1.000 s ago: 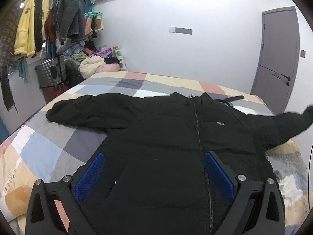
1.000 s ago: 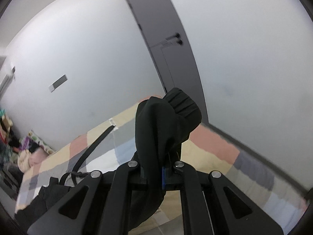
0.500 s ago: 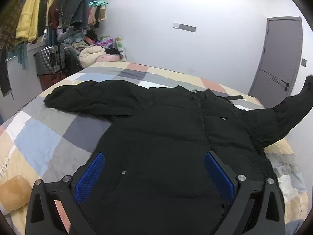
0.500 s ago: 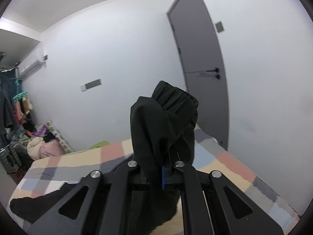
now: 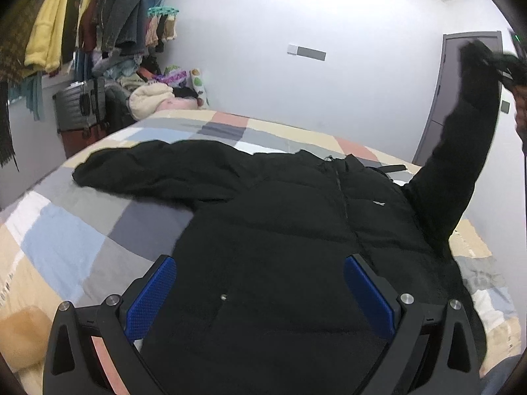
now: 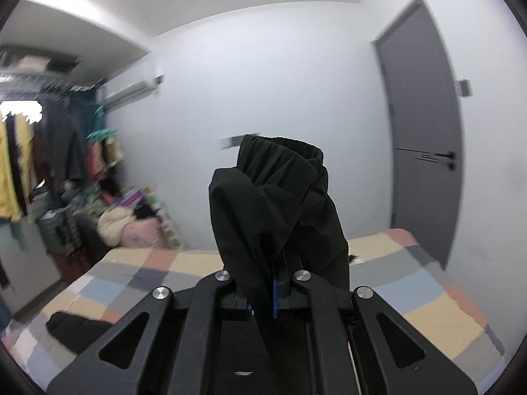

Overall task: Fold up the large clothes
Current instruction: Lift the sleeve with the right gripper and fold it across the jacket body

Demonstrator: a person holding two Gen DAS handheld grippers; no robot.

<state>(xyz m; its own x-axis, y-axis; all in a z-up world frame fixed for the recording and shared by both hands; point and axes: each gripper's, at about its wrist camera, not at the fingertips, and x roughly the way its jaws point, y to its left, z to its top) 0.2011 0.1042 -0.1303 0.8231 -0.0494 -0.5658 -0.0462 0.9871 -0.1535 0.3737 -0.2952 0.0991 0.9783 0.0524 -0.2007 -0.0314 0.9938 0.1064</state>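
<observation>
A black padded jacket [image 5: 280,230] lies front up on the checked bed [image 5: 66,237], its left sleeve [image 5: 148,174] stretched flat to the left. My left gripper [image 5: 260,296] is open and empty, low over the jacket's hem. My right gripper [image 6: 263,296] is shut on the right sleeve [image 6: 276,204] near its cuff. In the left wrist view that sleeve [image 5: 461,151] is lifted high above the bed at the right, with the right gripper [image 5: 509,65] at its top.
A clothes rack [image 5: 82,23] with hanging garments and a grey suitcase [image 5: 80,105] stand at the left. A pile of soft items [image 5: 158,98] lies at the bed's far corner. A grey door [image 6: 425,138] is in the right wall.
My right gripper has raised the sleeve from bed level to high in the air and swung towards the left. The left gripper has edged forward over the jacket, still open.
</observation>
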